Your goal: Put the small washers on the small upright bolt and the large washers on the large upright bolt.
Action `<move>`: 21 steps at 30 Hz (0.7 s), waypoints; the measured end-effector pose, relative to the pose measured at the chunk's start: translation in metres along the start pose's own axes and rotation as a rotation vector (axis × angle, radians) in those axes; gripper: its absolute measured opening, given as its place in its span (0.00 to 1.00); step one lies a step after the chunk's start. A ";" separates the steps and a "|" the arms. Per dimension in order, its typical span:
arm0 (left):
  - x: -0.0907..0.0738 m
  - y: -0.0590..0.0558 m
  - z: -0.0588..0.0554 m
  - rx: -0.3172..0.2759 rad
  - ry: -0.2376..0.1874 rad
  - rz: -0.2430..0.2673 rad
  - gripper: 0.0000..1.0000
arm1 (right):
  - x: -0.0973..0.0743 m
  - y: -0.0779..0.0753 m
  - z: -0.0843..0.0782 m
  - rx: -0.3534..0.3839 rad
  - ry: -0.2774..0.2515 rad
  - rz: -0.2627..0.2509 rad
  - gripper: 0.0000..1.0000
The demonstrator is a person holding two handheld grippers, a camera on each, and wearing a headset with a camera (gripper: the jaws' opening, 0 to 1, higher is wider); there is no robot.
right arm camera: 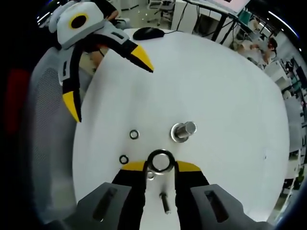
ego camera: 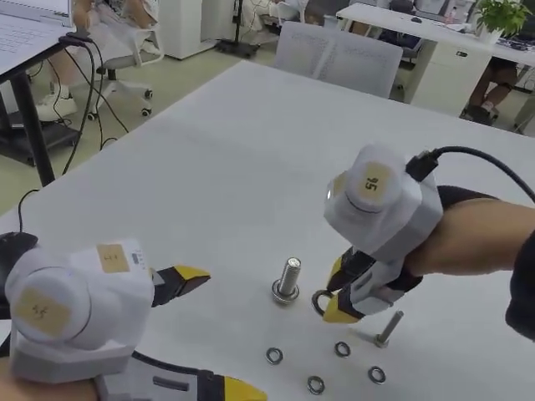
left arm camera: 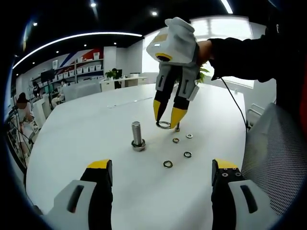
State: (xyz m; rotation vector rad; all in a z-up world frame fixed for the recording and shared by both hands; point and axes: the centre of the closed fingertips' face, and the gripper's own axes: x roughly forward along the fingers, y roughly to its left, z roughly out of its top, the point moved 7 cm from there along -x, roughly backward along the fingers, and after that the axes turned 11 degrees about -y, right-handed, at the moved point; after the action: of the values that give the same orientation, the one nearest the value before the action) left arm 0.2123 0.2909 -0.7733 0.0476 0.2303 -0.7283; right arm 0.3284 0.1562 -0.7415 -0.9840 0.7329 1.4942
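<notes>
Bench (ego camera: 251,159): white and broad. All the task's things sit in the part near the person's edge.

Left claw (ego camera: 219,332): jaws wide apart and holding nothing. It hovers over the bench near the person's edge and points at the bolts. Its own view (left arm camera: 162,165) looks across the washers to the other claw, and the right gripper view (right arm camera: 109,87) shows it gaping.

Right claw (ego camera: 334,294): jaws clamped together on the large washer, tips pointing down, low over the bench between the two bolts (left arm camera: 167,120) (right arm camera: 160,165).

Large bolt (ego camera: 288,280): upright, head down on the bench, thread up (left arm camera: 137,135) (right arm camera: 183,130). It is farther from the person's edge than the loose washers.

Small bolt (ego camera: 387,328): on the bench just beside the right claw, on the side away from the large bolt (right arm camera: 164,203). I cannot tell whether it stands quite straight.

Large washer (ego camera: 322,301): pinched at its rim by the right claw and held roughly flat (left arm camera: 164,124) (right arm camera: 159,160). It is near the large bolt and apart from it.

Small washers (ego camera: 315,384): four lie flat on the bench, scattered between the bolts and the person's edge (left arm camera: 187,154) (right arm camera: 134,134).
</notes>
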 end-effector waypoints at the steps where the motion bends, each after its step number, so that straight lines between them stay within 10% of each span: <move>1: 0.000 0.000 0.000 0.001 0.000 0.000 0.85 | -0.002 -0.001 0.002 -0.008 -0.001 -0.005 0.23; 21: 0.000 0.002 0.000 -0.002 -0.007 0.009 0.85 | -0.026 -0.022 0.035 -0.096 -0.009 -0.047 0.23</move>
State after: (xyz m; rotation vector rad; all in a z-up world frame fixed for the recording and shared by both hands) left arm 0.2132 0.2921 -0.7735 0.0438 0.2238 -0.7193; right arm 0.3437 0.1782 -0.7013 -1.0592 0.6328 1.5027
